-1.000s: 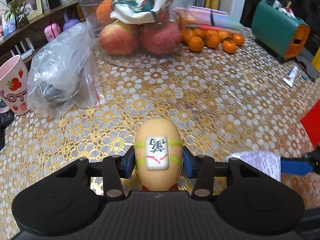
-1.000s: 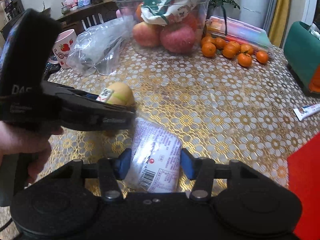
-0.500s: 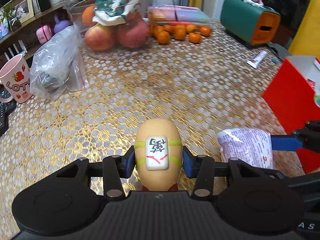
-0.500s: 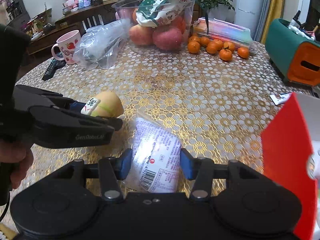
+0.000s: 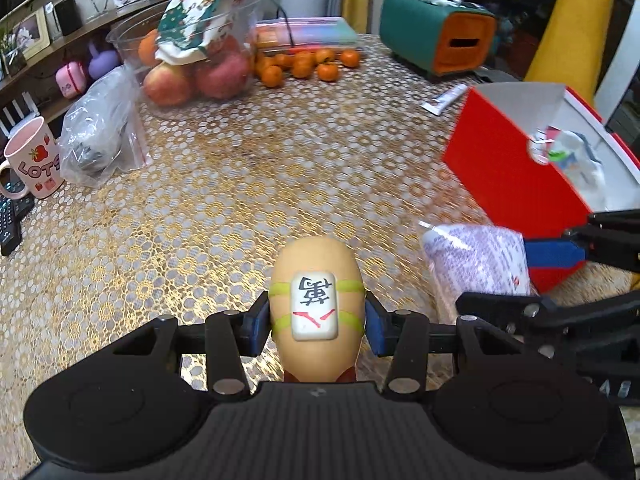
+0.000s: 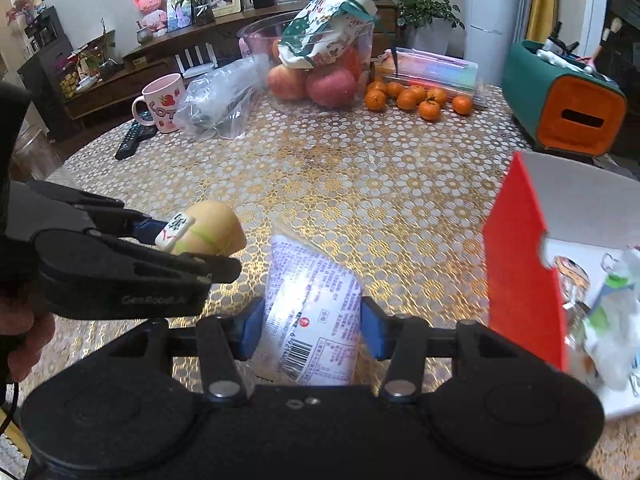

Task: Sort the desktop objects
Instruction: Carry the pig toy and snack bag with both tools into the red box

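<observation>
My left gripper (image 5: 316, 326) is shut on a tan egg-shaped toy (image 5: 318, 280) with a mahjong tile strapped to it, held above the table; it also shows in the right wrist view (image 6: 208, 232). My right gripper (image 6: 312, 330) is shut on a white and purple snack packet (image 6: 312, 300), also seen in the left wrist view (image 5: 480, 256). A red box (image 6: 520, 276) with an open top stands to the right, with plastic-wrapped items inside (image 6: 608, 320); it shows in the left wrist view (image 5: 508, 168) too.
Gold patterned tablecloth (image 5: 260, 184). At the back: a clear bowl of apples (image 5: 192, 76), several tangerines (image 5: 304, 66), a plastic bag (image 5: 100, 132), a pink mug (image 5: 30, 164), a remote (image 6: 132, 142), a green and orange case (image 5: 440, 40) and a small tube (image 5: 446, 98).
Both grippers have moved right with their loads. The red box has come further into view on the right and is now close beside the packet.
</observation>
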